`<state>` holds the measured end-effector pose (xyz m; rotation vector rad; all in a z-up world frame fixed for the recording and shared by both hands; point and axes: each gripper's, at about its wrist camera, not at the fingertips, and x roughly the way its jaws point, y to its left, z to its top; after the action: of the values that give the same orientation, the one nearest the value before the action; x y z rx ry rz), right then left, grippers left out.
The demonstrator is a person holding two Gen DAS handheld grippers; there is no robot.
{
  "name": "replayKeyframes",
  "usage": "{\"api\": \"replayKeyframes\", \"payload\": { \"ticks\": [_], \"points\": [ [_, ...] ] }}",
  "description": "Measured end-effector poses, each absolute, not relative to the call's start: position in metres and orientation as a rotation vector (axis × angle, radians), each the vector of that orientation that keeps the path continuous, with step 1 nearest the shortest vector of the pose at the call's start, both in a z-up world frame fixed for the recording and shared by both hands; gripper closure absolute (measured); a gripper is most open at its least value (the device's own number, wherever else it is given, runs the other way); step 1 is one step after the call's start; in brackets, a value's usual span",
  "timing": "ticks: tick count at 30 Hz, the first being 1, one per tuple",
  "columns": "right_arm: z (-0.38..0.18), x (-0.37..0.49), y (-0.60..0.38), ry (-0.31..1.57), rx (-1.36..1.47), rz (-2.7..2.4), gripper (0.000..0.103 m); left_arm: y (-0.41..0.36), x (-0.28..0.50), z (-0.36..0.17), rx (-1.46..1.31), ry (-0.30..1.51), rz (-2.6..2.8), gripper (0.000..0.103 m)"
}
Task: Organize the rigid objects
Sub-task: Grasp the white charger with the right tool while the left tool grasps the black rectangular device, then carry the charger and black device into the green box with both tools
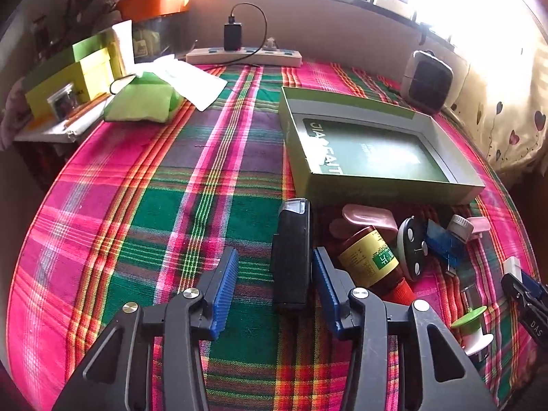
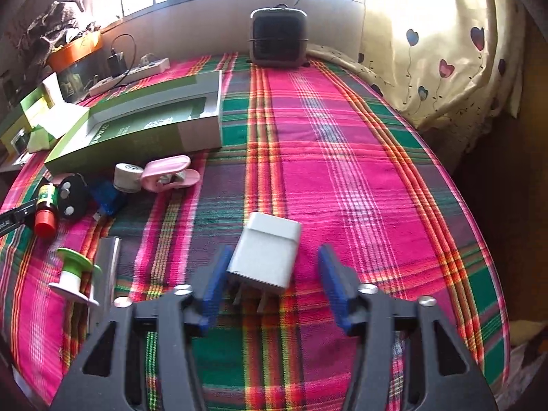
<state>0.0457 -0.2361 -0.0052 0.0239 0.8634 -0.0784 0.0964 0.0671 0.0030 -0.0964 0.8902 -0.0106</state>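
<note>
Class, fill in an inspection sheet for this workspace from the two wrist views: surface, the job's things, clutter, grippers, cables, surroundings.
Surface: plaid cloth, pink, green and orange, covers the table.
Job's things: open green box; in front of it a brown bottle, pink clips, small white jar, green-and-white spool; black rectangular case; white charger block.
Clutter: green pouch and yellow-green boxes at the far left.
Grippers: left gripper open around the black case, pads not pressing; right gripper open around the charger block.
Cables: black cable from a charger on the power strip.
Surroundings: bright window, heart-print curtain, small fan.
</note>
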Motion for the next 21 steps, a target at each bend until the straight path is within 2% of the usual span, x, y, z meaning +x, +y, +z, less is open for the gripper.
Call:
{"api": "replayKeyframes", "payload": {
  "ticks": [3, 12, 21],
  "points": [
    [-0.005, 0.046, -0.234, 0.859, 0.017, -0.069, 0.069, 0.068, 0.096, 0.003, -0.106, 0.894, -0.02, 0.08],
    [0.0, 0.048, -0.235, 0.842, 0.038, -0.007, 0.069, 0.072, 0.091, 0.007, -0.117, 0.89, -0.012, 0.08],
    [0.03, 0.065, -0.231, 0.786, 0.045, 0.084, 0.069, 0.077, 0.091, 0.038, -0.138, 0.849, -0.041, 0.08]
  ]
}}
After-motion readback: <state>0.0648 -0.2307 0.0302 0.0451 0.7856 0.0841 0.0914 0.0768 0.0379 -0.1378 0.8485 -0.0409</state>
